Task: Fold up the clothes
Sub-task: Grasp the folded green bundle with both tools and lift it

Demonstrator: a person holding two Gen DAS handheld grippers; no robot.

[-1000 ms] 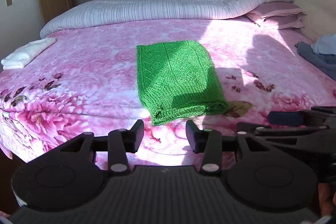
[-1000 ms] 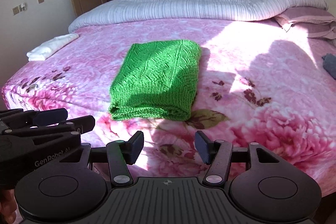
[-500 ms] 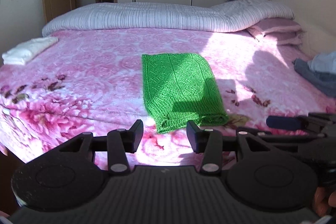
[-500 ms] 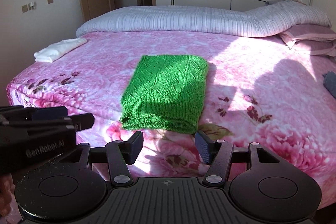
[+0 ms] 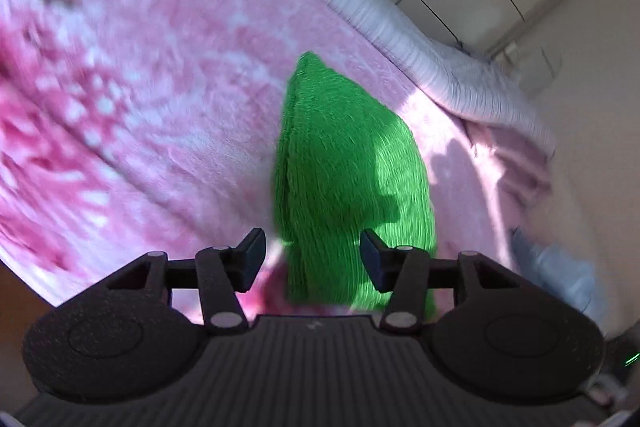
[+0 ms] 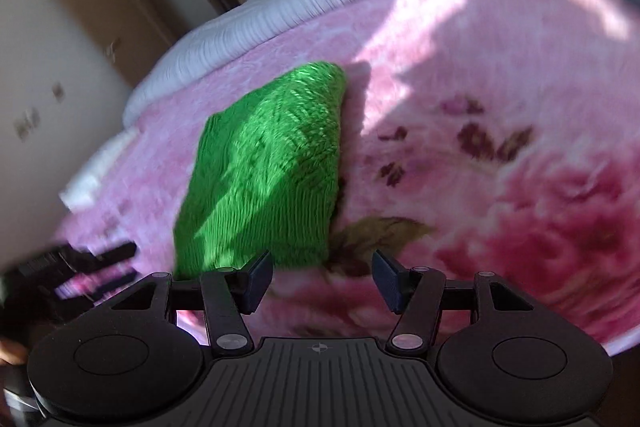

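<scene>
A folded green knit (image 5: 352,167) lies flat on the pink floral bed (image 5: 160,87) (both views blurred). The left claw (image 5: 312,259) is opening, its near end showing between the fingers, untouched. The right claw (image 6: 322,281) gapes empty beside the knit's corner.

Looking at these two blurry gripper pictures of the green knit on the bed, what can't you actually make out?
- Green knit, left view: near edge hidden behind the left gripper, whose jaws are opening.
- Knit's near-left corner, right view: hidden behind the right gripper.
- White cloth, right view: smeared by blur.
- Blue clothes, left view: blurred, near the edge.
- Blanket pattern: smeared.
</scene>
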